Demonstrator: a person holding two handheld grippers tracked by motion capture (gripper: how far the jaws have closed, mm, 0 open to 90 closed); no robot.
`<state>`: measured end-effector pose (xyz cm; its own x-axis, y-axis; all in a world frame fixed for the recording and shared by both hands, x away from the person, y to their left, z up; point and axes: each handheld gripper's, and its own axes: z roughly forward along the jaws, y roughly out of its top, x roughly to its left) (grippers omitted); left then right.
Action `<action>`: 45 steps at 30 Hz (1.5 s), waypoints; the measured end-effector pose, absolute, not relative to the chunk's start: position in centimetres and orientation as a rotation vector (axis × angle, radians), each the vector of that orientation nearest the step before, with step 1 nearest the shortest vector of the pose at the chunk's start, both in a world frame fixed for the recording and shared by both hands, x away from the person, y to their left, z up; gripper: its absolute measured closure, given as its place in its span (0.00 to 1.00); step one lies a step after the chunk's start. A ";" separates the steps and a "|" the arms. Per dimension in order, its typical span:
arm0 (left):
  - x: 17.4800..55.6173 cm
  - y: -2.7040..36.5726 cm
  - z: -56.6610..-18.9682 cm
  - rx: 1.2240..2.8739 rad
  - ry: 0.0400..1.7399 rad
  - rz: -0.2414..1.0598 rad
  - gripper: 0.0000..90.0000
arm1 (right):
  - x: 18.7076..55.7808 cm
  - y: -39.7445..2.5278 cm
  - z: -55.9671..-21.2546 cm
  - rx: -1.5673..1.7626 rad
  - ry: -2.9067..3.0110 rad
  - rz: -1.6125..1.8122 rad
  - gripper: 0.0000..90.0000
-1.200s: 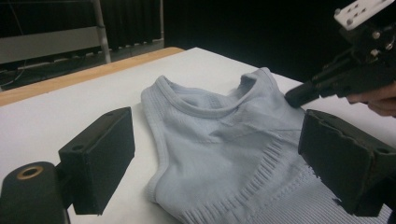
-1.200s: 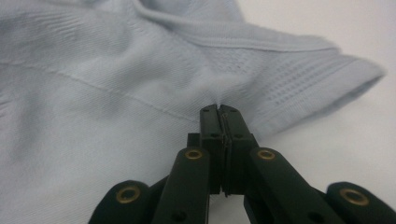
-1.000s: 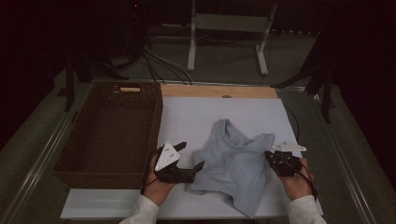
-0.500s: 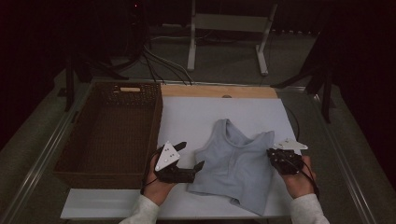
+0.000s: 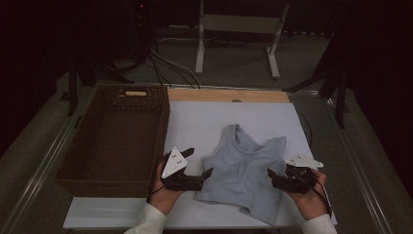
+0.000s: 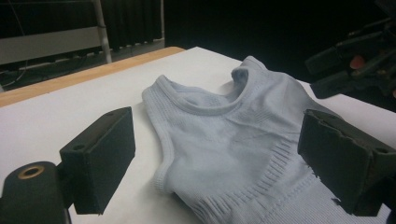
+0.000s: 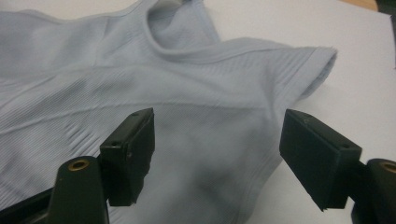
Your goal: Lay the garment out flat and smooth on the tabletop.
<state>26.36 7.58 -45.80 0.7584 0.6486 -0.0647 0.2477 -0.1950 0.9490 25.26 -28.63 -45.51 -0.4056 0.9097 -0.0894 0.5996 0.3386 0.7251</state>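
A light blue sleeveless top [image 5: 243, 170] lies spread flat on the white board [image 5: 209, 117], neck toward the far side. My left gripper [image 5: 198, 162] stands open at the top's left edge, its jaws to either side of the garment's side and hem [image 6: 233, 135], holding nothing. My right gripper [image 5: 272, 179] is open at the top's right edge, and its jaws straddle the fabric below the armhole [image 7: 163, 79] without closing on it. In the left gripper view my left gripper [image 6: 219, 163] faces the right gripper [image 6: 355, 65] across the top. The right gripper view shows my right gripper [image 7: 219, 154] low over the cloth.
A dark wicker basket [image 5: 163, 126] stands along the board's left side, with nothing in it. A wooden strip [image 5: 229, 95] borders the board's far edge. Beyond the table are cables and a white stand [image 5: 234, 44]. Bare white board lies beyond the top.
The top went from crumpled to spread flat. Both grippers have drawn slightly toward the near edge and sit at its sides.
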 end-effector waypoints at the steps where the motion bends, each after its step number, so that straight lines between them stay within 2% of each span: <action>1: 26.4 7.6 -45.8 1.772 0.702 0.421 0.13 | 25.0 -28.6 -45.6 1.321 2.123 0.850 0.29; 20: 26.3 7.6 -45.6 1.768 0.705 0.427 0.13 | 22.9 -29.3 -48.2 1.412 2.178 0.838 0.30; 24: 26.3 7.6 -45.6 1.769 0.704 0.428 0.13 | 22.9 -29.5 -48.7 1.453 2.201 0.832 0.34; 27: 26.3 7.6 -45.6 1.771 0.705 0.428 0.13 | 23.1 -29.6 -49.1 1.489 2.211 0.809 0.42; 35: 26.3 7.5 -45.7 1.774 0.703 0.428 0.13 | 23.0 -29.5 -48.9 1.482 2.223 0.797 0.90; 38: 26.3 7.5 -45.7 1.771 0.705 0.428 0.13 | 23.0 -29.4 -48.5 1.443 2.229 0.796 0.94; 45: 26.3 7.5 -45.7 1.775 0.705 0.431 0.14 | 23.1 -29.7 -47.3 1.401 2.177 0.786 0.95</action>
<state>26.32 7.52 -45.69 0.7550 0.6531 -0.0585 0.2458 -0.1992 0.9486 23.07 -29.73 -47.31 -0.3956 0.9169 -0.0530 0.6716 0.3281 0.6643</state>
